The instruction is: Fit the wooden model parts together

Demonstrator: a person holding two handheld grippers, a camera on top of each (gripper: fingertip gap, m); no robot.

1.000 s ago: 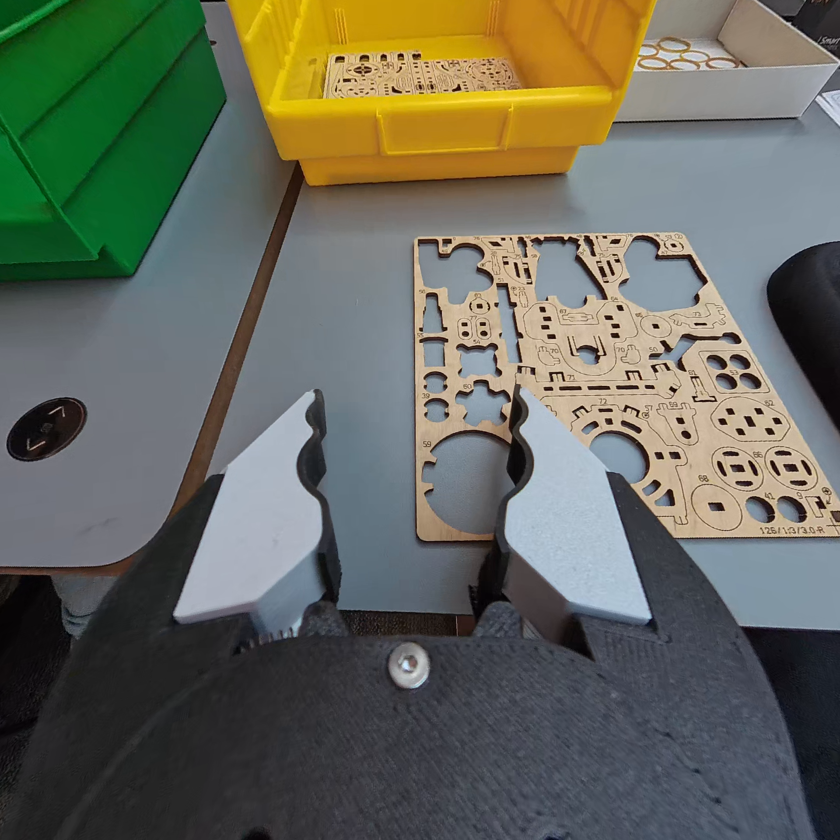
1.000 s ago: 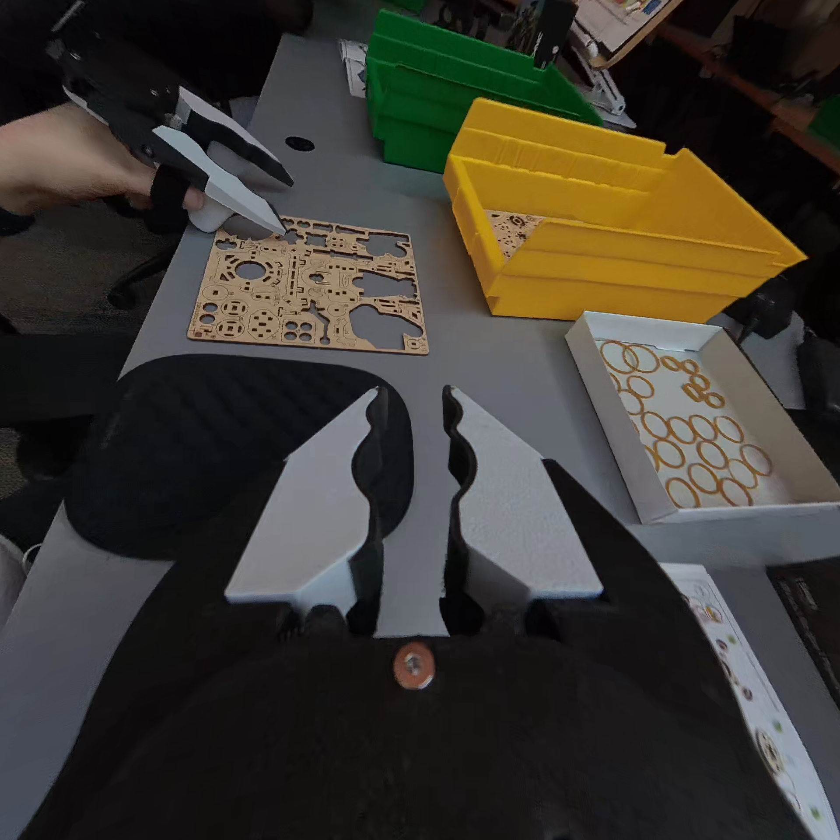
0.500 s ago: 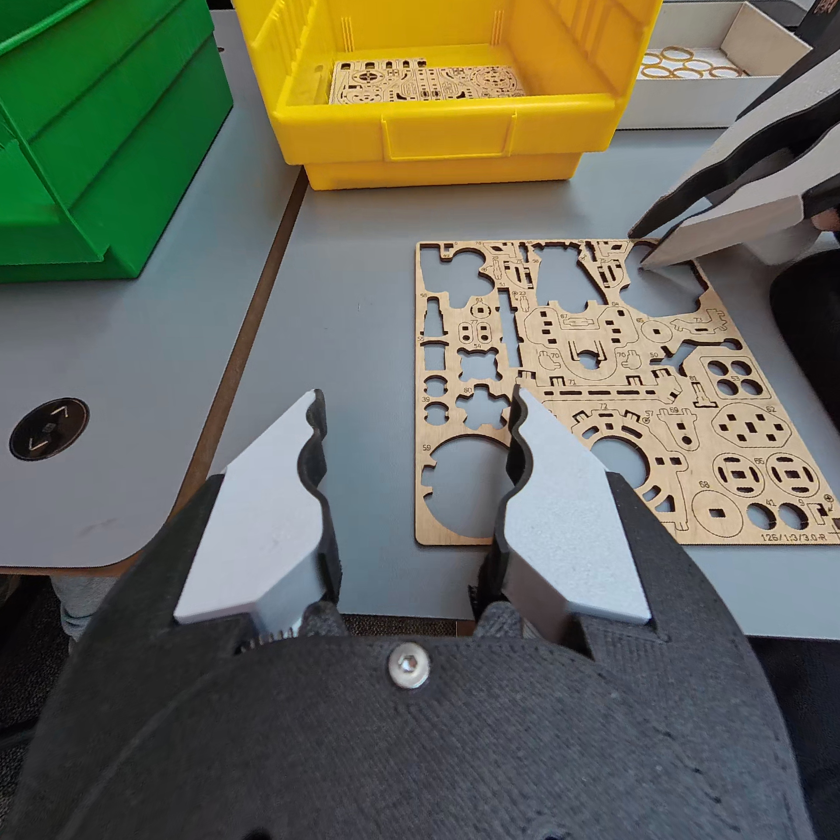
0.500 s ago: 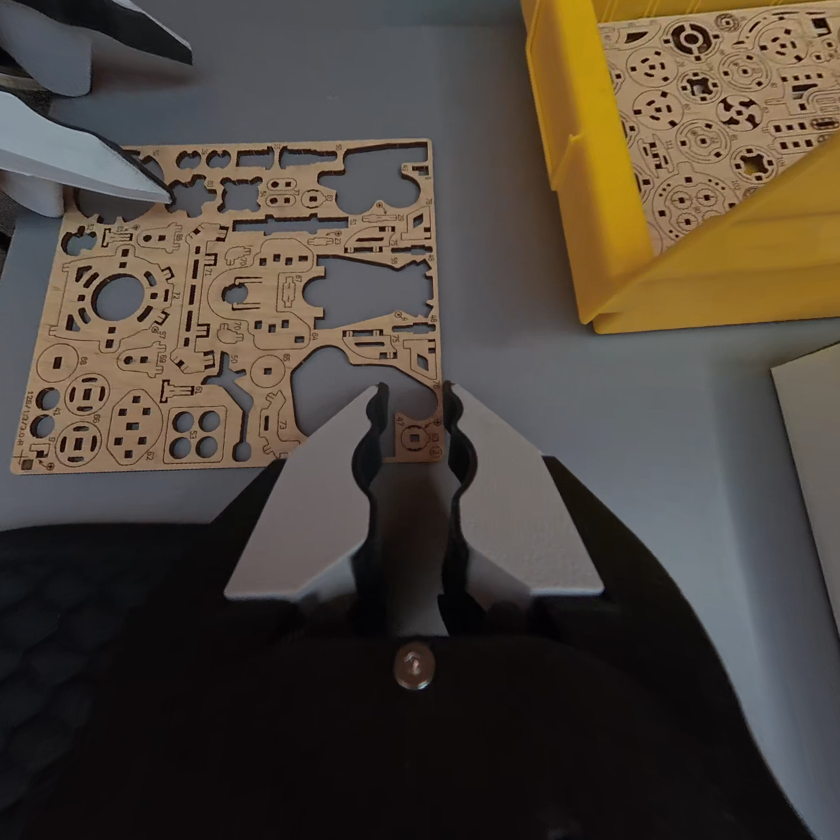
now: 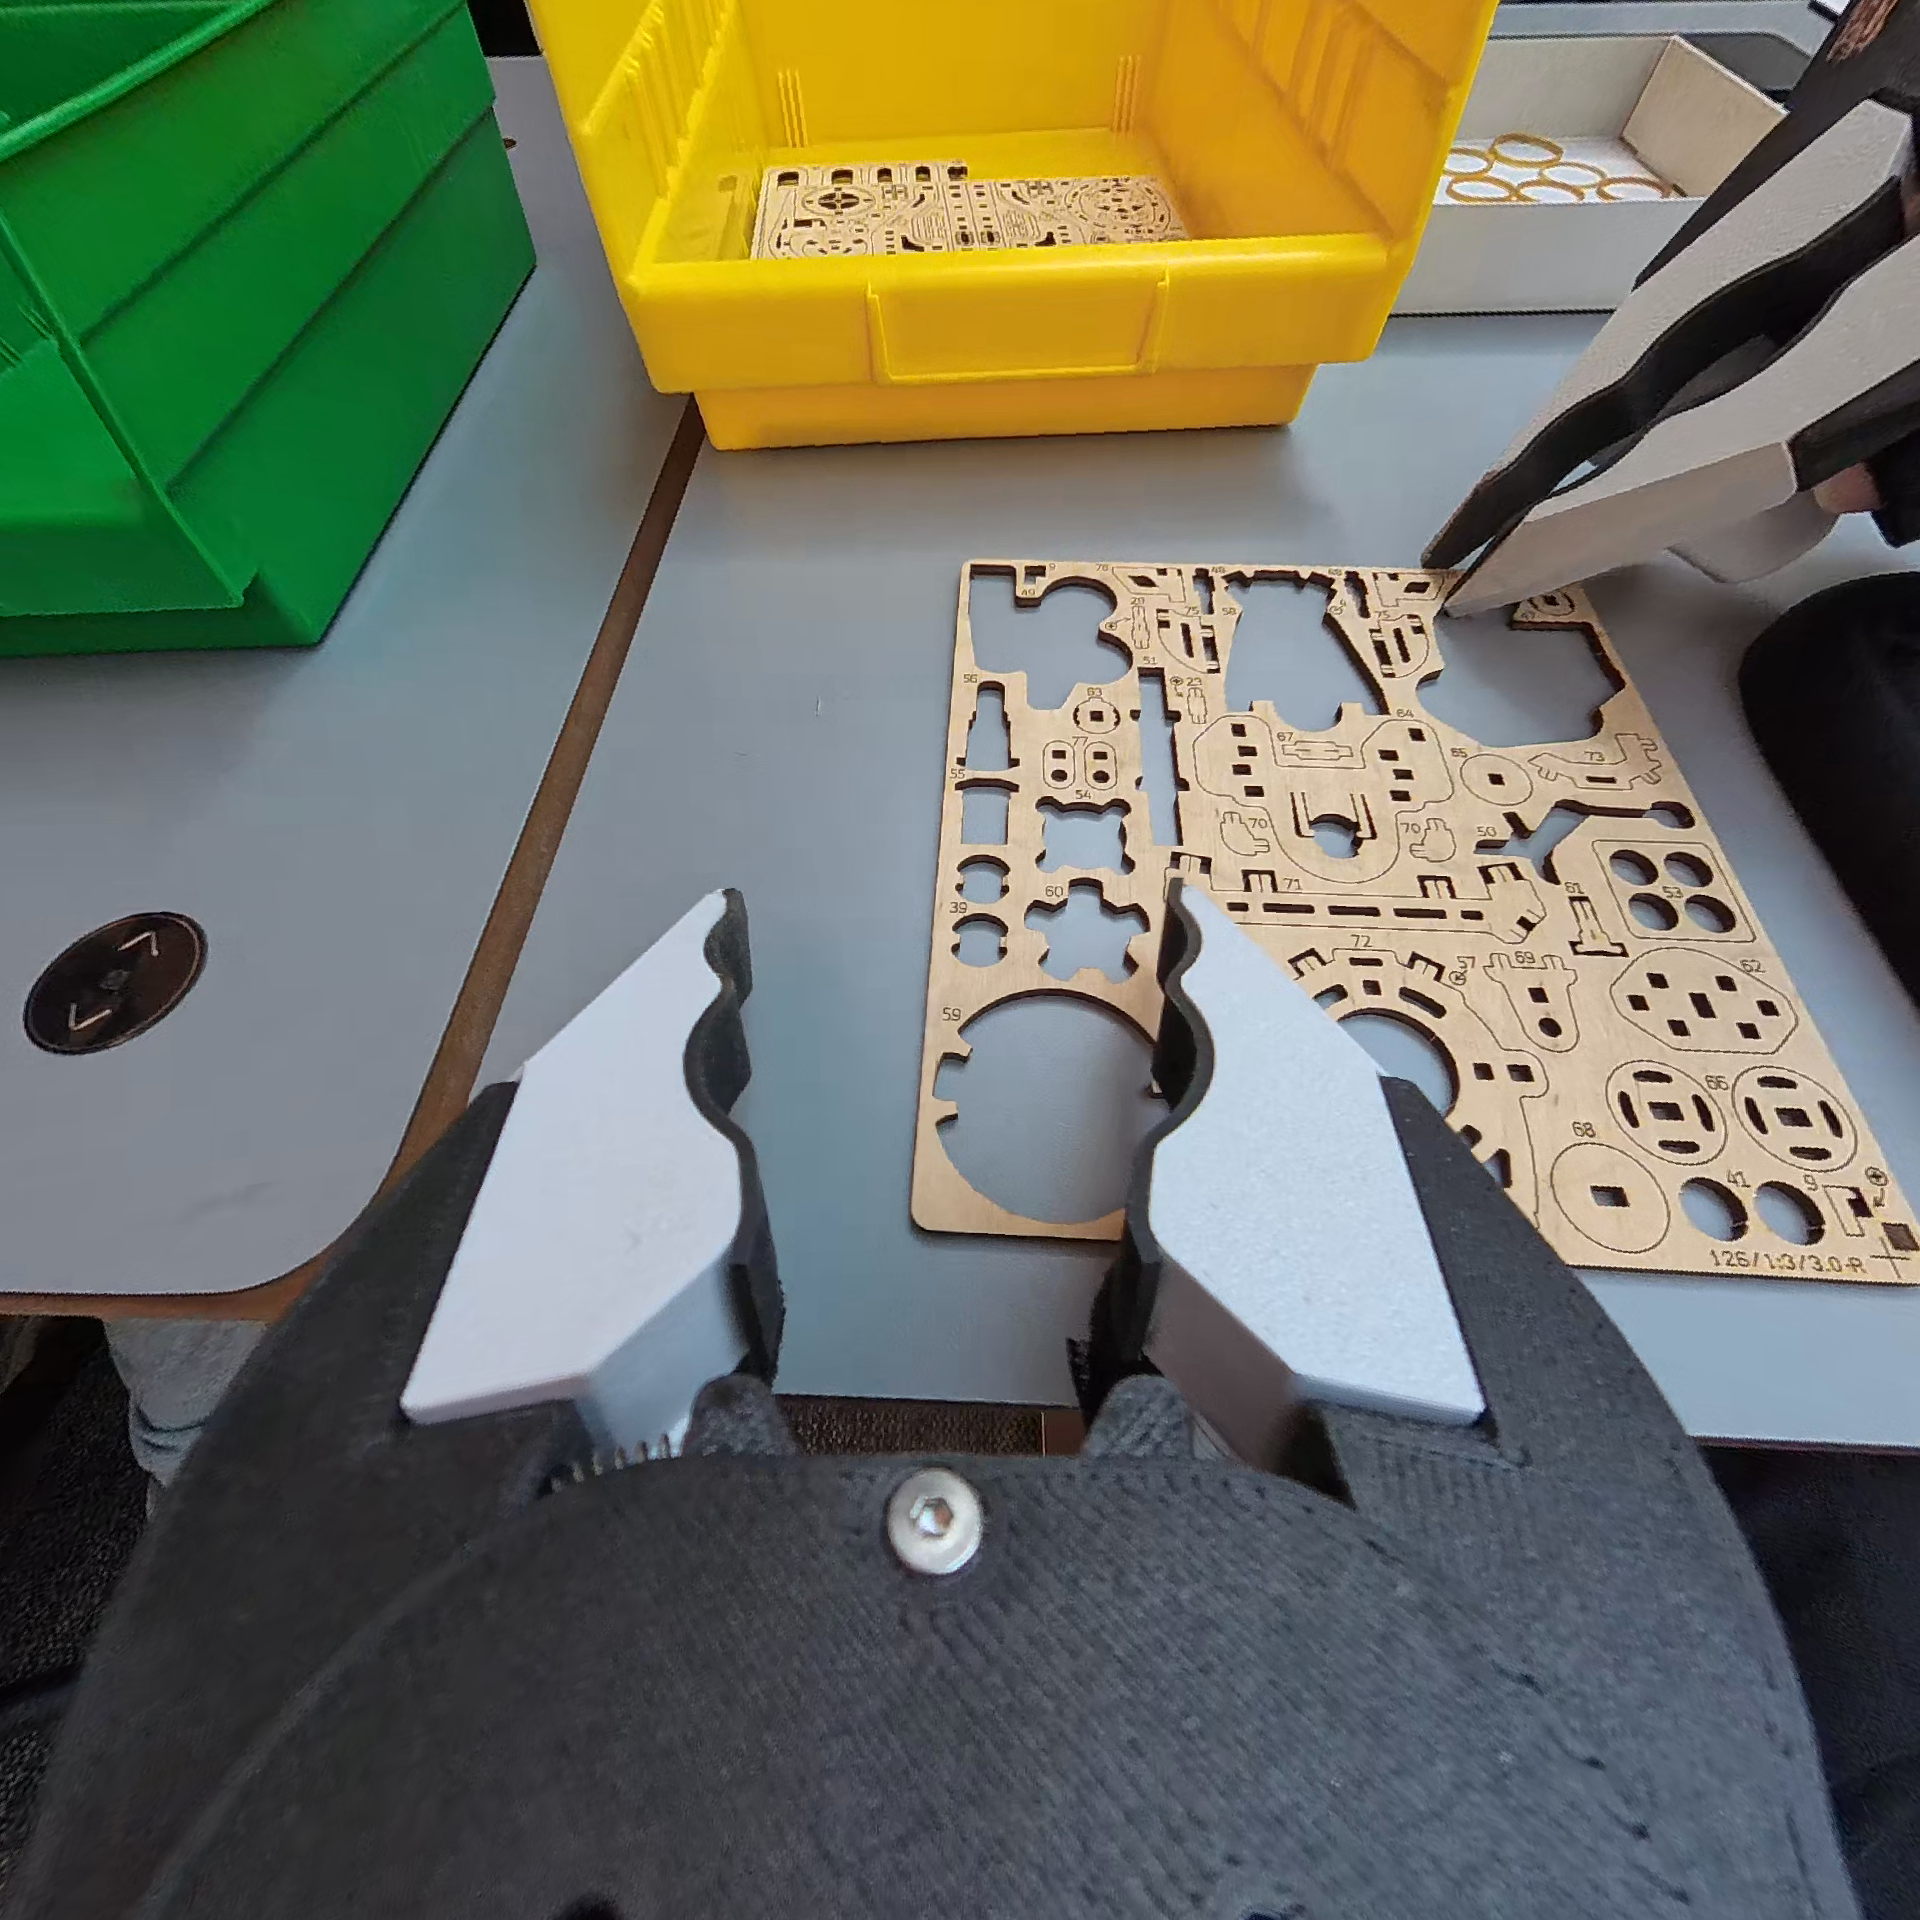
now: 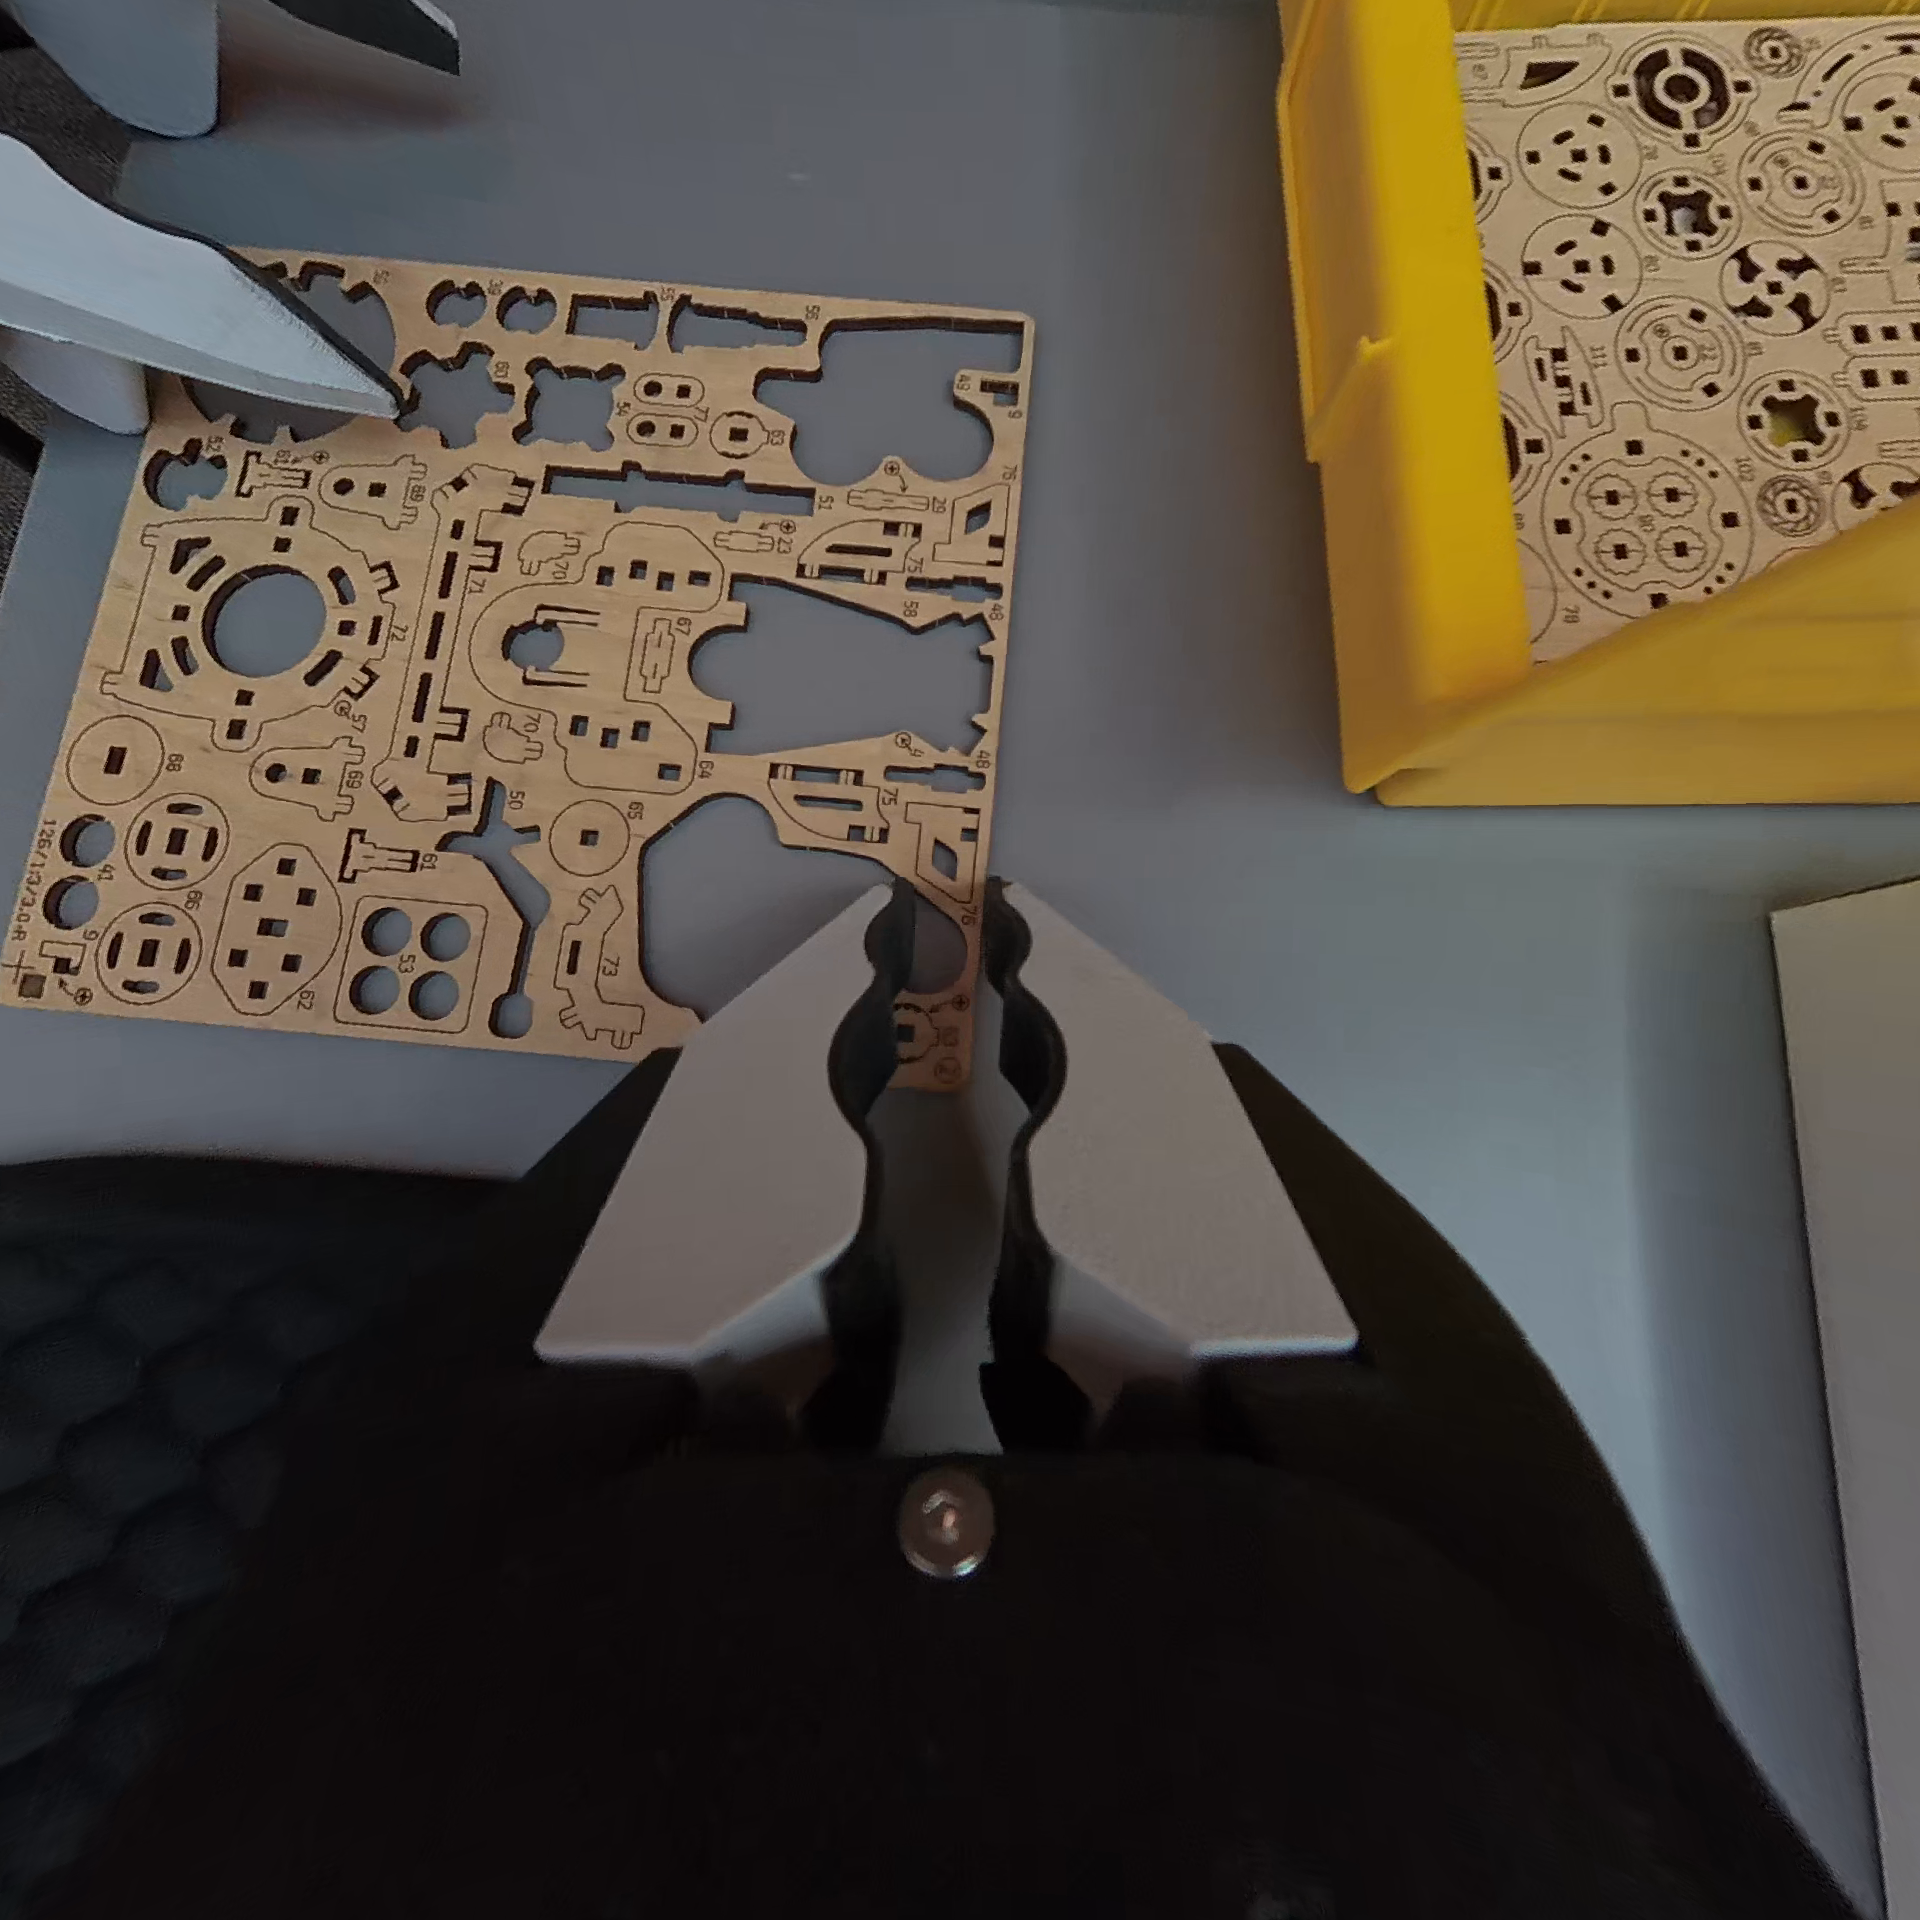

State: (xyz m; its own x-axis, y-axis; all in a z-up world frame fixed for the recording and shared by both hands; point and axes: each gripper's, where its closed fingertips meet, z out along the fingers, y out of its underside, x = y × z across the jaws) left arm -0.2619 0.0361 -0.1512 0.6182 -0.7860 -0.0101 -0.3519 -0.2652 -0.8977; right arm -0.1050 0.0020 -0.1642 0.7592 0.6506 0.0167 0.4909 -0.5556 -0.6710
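A laser-cut wooden parts sheet point(image 5: 1351, 883) lies flat on the grey table, with several parts punched out. It also shows in the right wrist view point(image 6: 520, 644). My left gripper point(image 5: 954, 902) is open and empty, and hovers over the sheet's near left corner. Its right finger point(image 5: 1247, 1091) hangs over the big round cutout. My right gripper point(image 6: 948, 894) points down at the sheet's far right corner. Its jaws stand a narrow gap apart and straddle the thin edge strip beside a cutout. It shows in the left wrist view point(image 5: 1446, 587) too.
A yellow bin point(image 5: 1018, 332) behind the sheet holds another wooden sheet point(image 5: 966, 223). A green bin point(image 5: 208, 364) stands at far left. A white tray point(image 5: 1662, 94) with wooden rings point(image 5: 1527, 182) is at far right. A black pad point(image 5: 1849, 748) lies right of the sheet.
My right gripper has moved from above the black pad to the sheet's far right corner, and its jaws have narrowed. My left gripper has barely moved.
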